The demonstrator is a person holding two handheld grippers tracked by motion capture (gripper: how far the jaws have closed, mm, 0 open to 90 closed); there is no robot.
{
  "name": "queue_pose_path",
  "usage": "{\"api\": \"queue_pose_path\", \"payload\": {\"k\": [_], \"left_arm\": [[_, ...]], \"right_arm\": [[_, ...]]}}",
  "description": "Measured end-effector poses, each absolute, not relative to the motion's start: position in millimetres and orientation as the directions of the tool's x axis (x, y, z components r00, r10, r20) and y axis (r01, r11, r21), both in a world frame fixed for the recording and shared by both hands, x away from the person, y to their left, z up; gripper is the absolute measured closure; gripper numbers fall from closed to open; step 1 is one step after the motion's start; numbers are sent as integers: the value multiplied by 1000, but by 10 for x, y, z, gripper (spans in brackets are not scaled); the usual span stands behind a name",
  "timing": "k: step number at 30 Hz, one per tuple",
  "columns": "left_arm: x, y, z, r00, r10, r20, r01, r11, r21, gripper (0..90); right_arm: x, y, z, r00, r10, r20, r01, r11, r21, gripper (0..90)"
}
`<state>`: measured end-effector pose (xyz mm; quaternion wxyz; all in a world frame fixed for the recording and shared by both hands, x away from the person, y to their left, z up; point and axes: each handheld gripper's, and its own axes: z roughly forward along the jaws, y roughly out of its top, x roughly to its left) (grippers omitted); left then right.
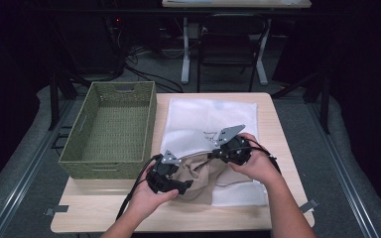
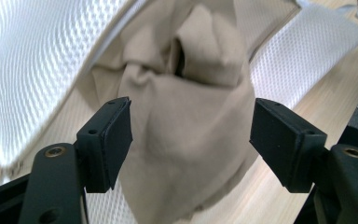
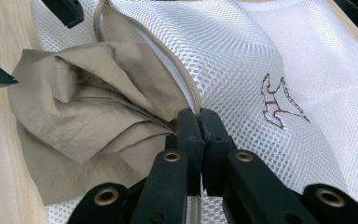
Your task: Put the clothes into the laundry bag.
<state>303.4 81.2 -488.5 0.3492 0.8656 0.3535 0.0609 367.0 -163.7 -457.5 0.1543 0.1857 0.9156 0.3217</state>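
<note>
A white mesh bag (image 1: 203, 116) lies flat on the wooden table (image 1: 129, 210). A crumpled beige garment (image 1: 203, 176) spills from its open, zippered edge at the near side. My right gripper (image 1: 217, 152) is shut on that zippered edge of the mesh bag (image 3: 261, 60), pinching it just above the beige garment (image 3: 88, 116); its jaws [no gap] meet at the tips of the right gripper (image 3: 199, 123). My left gripper (image 1: 178, 186) is open at the garment's near left. In the left gripper view, the garment (image 2: 186, 121) hangs between the wide-set jaws of the left gripper (image 2: 192, 116), with neither pad pressing it.
A green woven basket (image 1: 109, 168) stands on the table's left side, right beside the bag. Bare wood runs along the near edge. A chair (image 1: 230, 44) and a second table's legs stand beyond the far edge.
</note>
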Motion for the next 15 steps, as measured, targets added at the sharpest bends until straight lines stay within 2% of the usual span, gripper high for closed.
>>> {"api": "queue_pose_path", "payload": {"k": [8, 12, 15], "left_arm": [[3016, 843, -5109, 740, 656, -146, 582, -517, 627, 285], [3035, 779, -5241, 739, 663, -118, 585, -544, 601, 285], [3057, 761, -5305, 744, 654, -135, 587, -544, 599, 310]], "right_arm": [[3663, -1625, -4577, -885, 436, -161, 241, 726, 644, 889], [3655, -1612, -4579, -887, 431, -165, 235, 730, 642, 889], [3652, -1611, -4579, -888, 430, -165, 234, 730, 643, 889]]}}
